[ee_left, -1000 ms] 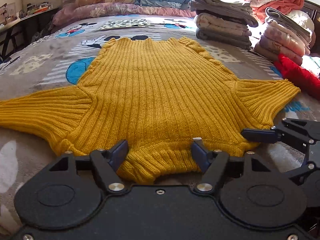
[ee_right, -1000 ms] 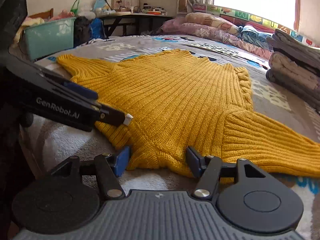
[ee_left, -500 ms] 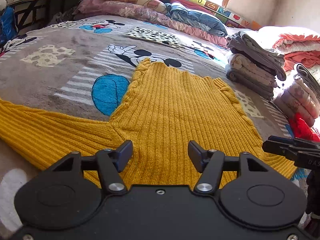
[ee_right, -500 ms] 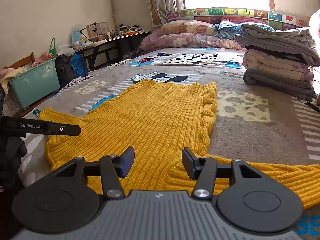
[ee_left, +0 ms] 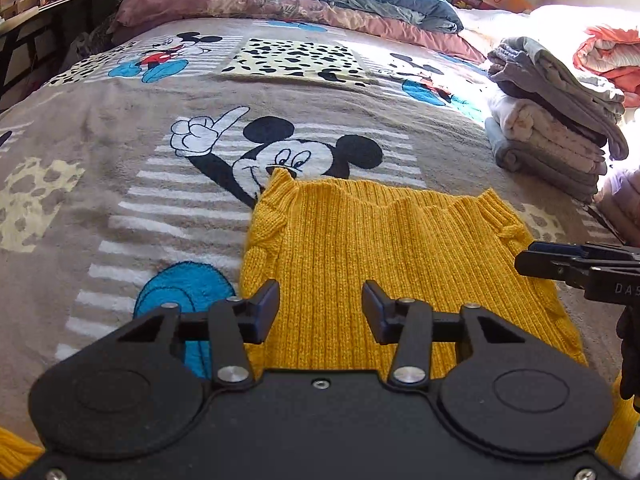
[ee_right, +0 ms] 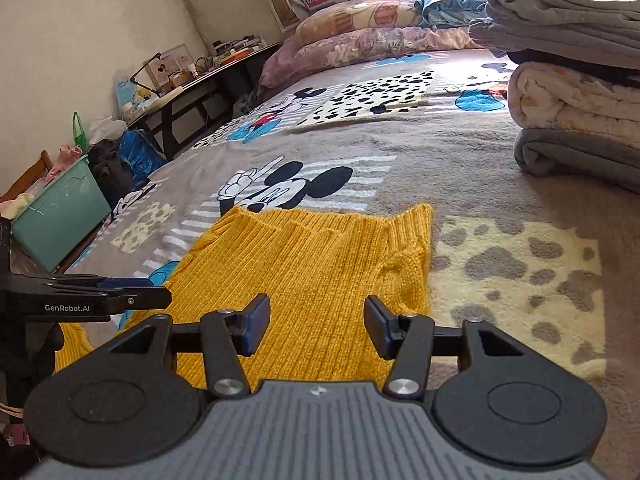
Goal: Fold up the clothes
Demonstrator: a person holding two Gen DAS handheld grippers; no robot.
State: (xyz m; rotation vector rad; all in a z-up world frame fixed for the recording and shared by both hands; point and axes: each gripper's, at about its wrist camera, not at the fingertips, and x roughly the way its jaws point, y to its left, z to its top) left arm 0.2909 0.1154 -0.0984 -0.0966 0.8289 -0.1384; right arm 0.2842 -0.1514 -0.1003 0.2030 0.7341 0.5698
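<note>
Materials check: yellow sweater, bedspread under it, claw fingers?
Yellow sweater: chunky rib knit, probably wool or acrylic; matte, with vertical ribs and cable-edged borders.
Bedspread: plush fleece by its fuzzy nap, with a printed cartoon pattern.
Left claw fingers: hard black plastic, apparently; blue pads, maybe rubber.

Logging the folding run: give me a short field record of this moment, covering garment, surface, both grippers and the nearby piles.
garment: yellow knit sweater, lying flat
surface: Mickey Mouse blanket on the bed
left hand-held gripper: above the sweater, jaws closing, nothing clamped
right hand-held gripper: above the sweater, fingers apart, nothing clamped
nearby: stack of folded clothes beside the sweater
also in view: teal bin next to the bed
</note>
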